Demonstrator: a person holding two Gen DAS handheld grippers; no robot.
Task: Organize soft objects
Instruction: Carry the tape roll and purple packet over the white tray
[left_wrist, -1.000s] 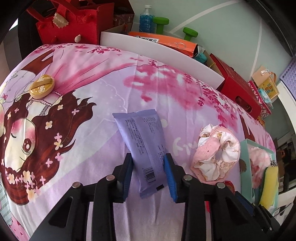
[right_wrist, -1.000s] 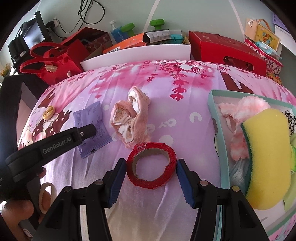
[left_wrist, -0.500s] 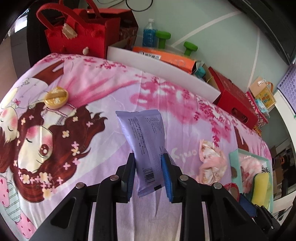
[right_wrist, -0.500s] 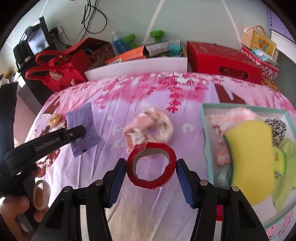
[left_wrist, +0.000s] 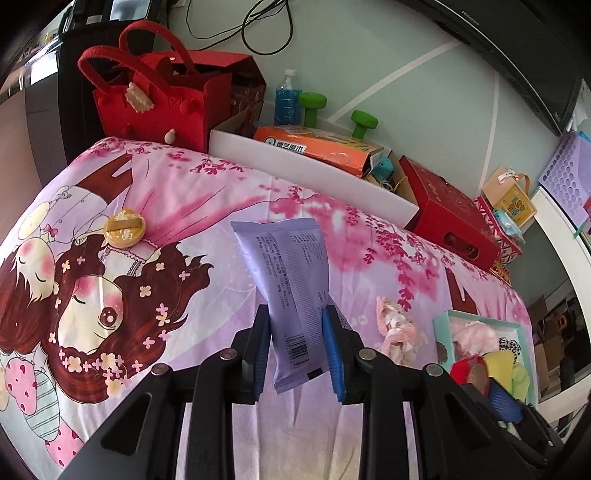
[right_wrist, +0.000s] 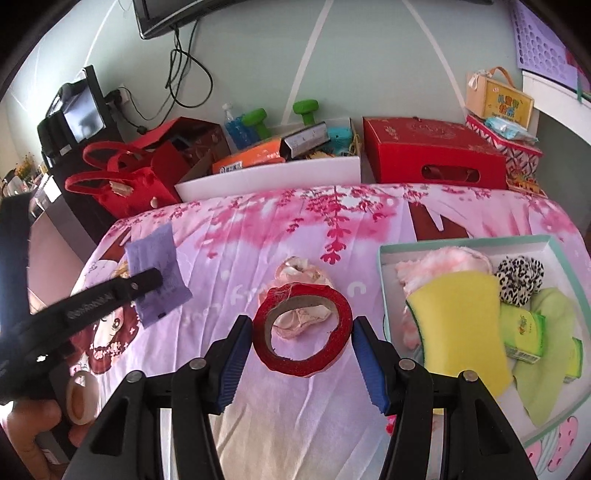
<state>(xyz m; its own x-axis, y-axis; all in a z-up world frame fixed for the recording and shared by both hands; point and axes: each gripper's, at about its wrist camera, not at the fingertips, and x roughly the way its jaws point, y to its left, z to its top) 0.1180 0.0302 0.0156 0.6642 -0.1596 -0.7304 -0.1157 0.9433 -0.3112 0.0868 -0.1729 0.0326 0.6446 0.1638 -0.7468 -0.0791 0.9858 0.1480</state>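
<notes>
My left gripper (left_wrist: 295, 345) is shut on a purple soft packet (left_wrist: 291, 284) and holds it above the pink cartoon bedsheet (left_wrist: 184, 206); the packet also shows in the right wrist view (right_wrist: 157, 273). My right gripper (right_wrist: 302, 345) is shut on a red tape roll (right_wrist: 302, 328), held above the sheet. A pink fabric scrunchie (right_wrist: 301, 273) lies on the sheet behind the roll, also seen in the left wrist view (left_wrist: 397, 328). A teal tray (right_wrist: 465, 243) at the right holds a yellow sponge (right_wrist: 461, 325), pink fluffy cloth (right_wrist: 439, 264), a leopard-print scrunchie (right_wrist: 519, 277) and a green cloth (right_wrist: 554, 314).
A round yellow tin (left_wrist: 125, 228) lies on the sheet at the left. Behind the bed stand a red felt bag (left_wrist: 155, 107), a white bin (left_wrist: 295, 162) with an orange box and green dumbbells, and a red carton (right_wrist: 432, 155). A beige tape roll (right_wrist: 79, 397) sits by my left hand.
My left gripper closed on the purple packet and lifted it off the sheet. My right gripper rose and pulled back with the red tape roll; the tray now shows more fully.
</notes>
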